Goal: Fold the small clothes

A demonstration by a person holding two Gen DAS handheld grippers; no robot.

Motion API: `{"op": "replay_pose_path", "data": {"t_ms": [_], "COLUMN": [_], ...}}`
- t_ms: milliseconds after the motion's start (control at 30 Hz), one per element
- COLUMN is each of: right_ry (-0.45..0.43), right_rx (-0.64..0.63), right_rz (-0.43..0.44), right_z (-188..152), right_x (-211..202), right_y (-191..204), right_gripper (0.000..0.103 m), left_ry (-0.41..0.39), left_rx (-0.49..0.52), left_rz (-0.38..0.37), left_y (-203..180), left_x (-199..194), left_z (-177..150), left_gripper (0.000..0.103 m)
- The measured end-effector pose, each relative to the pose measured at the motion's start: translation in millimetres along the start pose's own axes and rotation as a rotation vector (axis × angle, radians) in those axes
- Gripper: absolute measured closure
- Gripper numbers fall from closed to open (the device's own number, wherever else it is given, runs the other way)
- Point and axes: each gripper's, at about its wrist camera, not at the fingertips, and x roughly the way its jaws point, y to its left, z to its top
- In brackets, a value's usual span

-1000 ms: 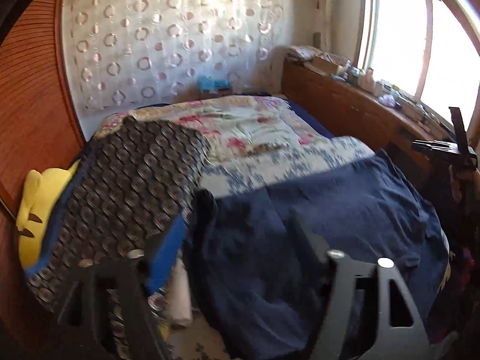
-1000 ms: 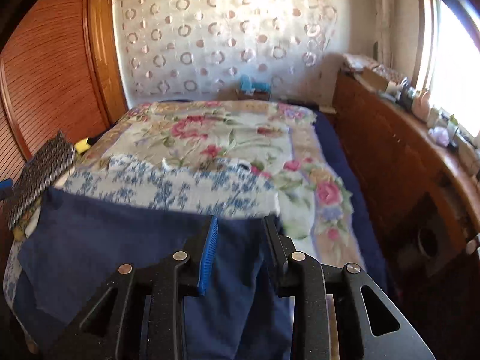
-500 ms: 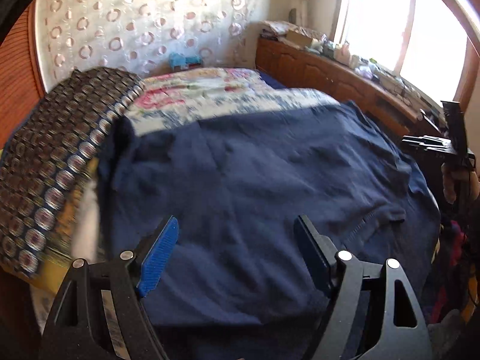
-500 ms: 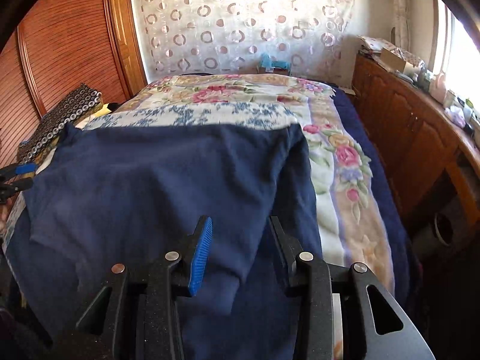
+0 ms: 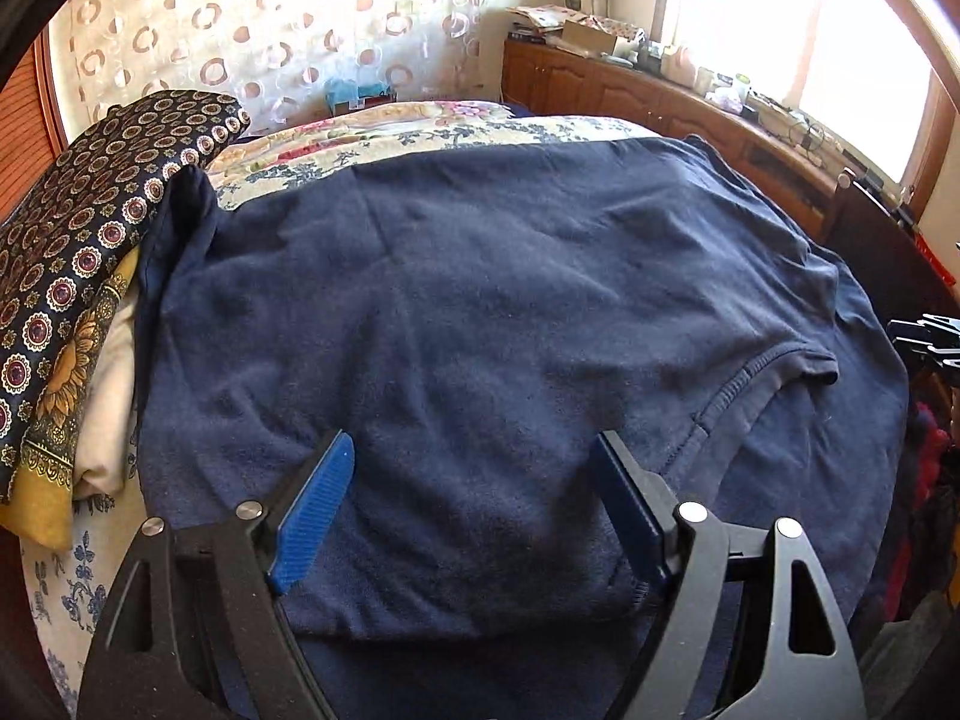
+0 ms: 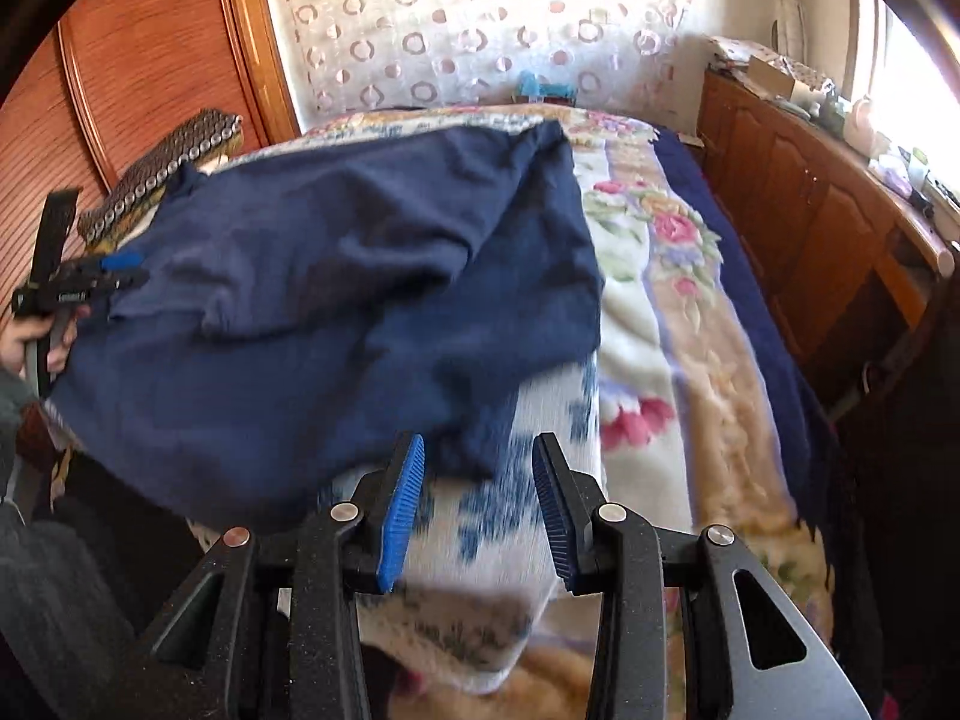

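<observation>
Navy shirt (image 5: 480, 312) spread across bed (image 6: 678, 324). Left tongs (image 5: 474, 474) wide, empty, over near hem. Right tongs (image 6: 477, 480) narrower, empty; shirt corner just beyond, leftward.

Window (image 5: 840, 60) glare at right; fisheye-bent edges; right-wrist foreground motion-blurred.

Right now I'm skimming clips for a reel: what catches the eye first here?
The navy shirt spread flat across the flowered bedspread, filling the middle of both views. A dark medallion-print cloth lies piled at its left edge. The left gripper hovers open above the shirt.
</observation>
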Motion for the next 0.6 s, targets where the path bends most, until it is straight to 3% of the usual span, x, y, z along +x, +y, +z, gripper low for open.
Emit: {"op": "replay_pose_path", "data": {"t_ms": [200,367,500,600], "right_ry": [-0.015,-0.022,-0.022,-0.004], "right_rx": [0.054,0.036,0.02,-0.023], "right_rz": [0.018,-0.009,-0.032,-0.037], "right_z": [4,-2,-5,-7], "right_x": [6,14,17,21], "right_y": [-8,-1,4,8], "right_gripper": [0.064,0.069,0.09,0.096], "left_ry": [0.027,0.03,0.03,0.031], "left_rx": [0.055,0.058,0.061,0.061], "left_rz": [0.02,0.017,0.022,0.023], "left_y": [-10,-9,-10,-10], "left_x": [7,7,7,8], "left_z": [0,0,0,0], "left_gripper": [0.008,0.007,0.007,0.007]}}
